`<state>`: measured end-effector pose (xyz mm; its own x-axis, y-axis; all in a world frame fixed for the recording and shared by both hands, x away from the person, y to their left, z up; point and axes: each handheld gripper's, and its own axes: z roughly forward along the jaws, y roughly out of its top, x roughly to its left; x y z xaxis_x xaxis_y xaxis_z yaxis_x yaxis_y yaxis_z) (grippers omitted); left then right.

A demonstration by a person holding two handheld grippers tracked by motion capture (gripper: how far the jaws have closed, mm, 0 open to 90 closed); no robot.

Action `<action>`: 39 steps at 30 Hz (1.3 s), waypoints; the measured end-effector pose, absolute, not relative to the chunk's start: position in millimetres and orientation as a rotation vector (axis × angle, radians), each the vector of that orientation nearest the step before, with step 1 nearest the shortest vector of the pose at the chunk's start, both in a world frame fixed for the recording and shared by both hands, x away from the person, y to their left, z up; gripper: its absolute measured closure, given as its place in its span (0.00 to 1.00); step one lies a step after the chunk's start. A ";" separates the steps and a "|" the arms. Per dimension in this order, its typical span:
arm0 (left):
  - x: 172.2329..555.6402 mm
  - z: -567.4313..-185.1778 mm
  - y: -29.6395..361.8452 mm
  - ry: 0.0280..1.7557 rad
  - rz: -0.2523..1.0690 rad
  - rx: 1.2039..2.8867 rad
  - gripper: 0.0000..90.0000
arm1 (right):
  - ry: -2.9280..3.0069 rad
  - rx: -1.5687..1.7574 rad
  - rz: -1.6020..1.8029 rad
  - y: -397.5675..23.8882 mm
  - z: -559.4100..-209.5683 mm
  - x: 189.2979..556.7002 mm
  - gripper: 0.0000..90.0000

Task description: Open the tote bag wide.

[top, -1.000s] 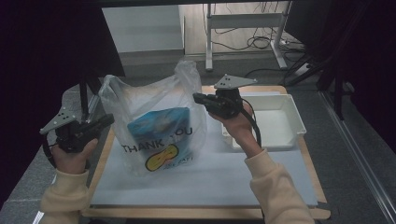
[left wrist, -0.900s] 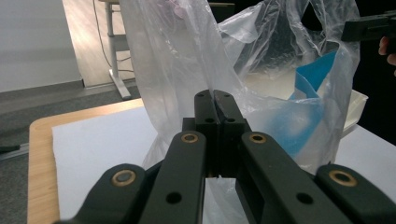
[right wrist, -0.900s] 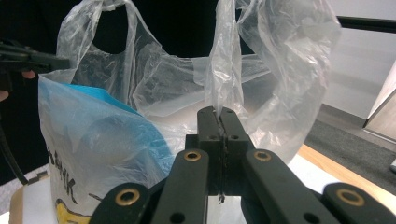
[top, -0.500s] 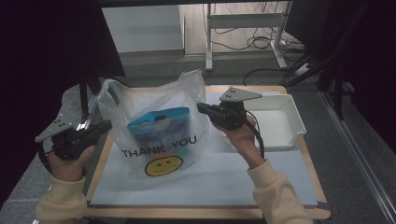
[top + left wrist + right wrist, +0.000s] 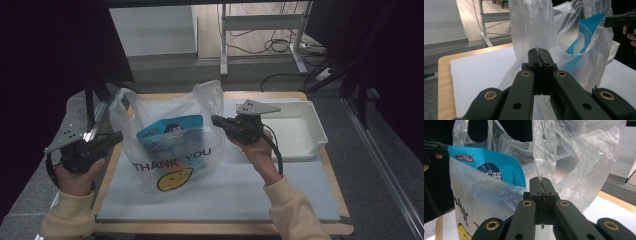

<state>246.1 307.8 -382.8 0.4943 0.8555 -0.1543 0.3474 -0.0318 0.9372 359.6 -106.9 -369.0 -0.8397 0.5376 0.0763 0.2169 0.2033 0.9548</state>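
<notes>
A clear plastic bag (image 5: 172,155) printed THANK YOU with a yellow smiley stands on the white mat. A blue packet (image 5: 170,130) sits upright inside it. My left gripper (image 5: 119,136) is at the bag's left handle, and in the left gripper view its jaws (image 5: 539,53) are shut on the thin film (image 5: 531,25). My right gripper (image 5: 215,120) is at the right handle; the right gripper view has this gripper (image 5: 543,181) shut on a strip of the bag (image 5: 574,152), with the packet (image 5: 496,167) to its left. The bag's mouth is held open between the two hands.
A white tray (image 5: 310,125) lies at the right of the mat, just behind my right hand. The white mat (image 5: 260,190) covers most of the wooden table (image 5: 225,229). Table legs and cables stand on the floor beyond the far edge.
My right gripper has come down with the bag's right handle, and the bag has sunk lower and settled on the mat. The left gripper has hardly moved.
</notes>
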 end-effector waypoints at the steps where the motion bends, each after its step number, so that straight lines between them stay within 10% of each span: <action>1: 245.8 -383.2 307.9 1.057 0.564 1.615 1.00 | 2.212 0.718 1.676 -107.0 -370.3 359.4 0.99; 39: 256.0 -437.9 302.9 1.159 0.470 1.725 1.00 | 2.332 0.815 1.573 -99.9 -434.5 364.4 0.98</action>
<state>256.0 302.9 -437.9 0.4729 0.8609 -0.1875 0.4874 -0.0783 0.8696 364.4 -99.9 -434.5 -0.8244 0.5515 0.1274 0.3249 0.2766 0.9044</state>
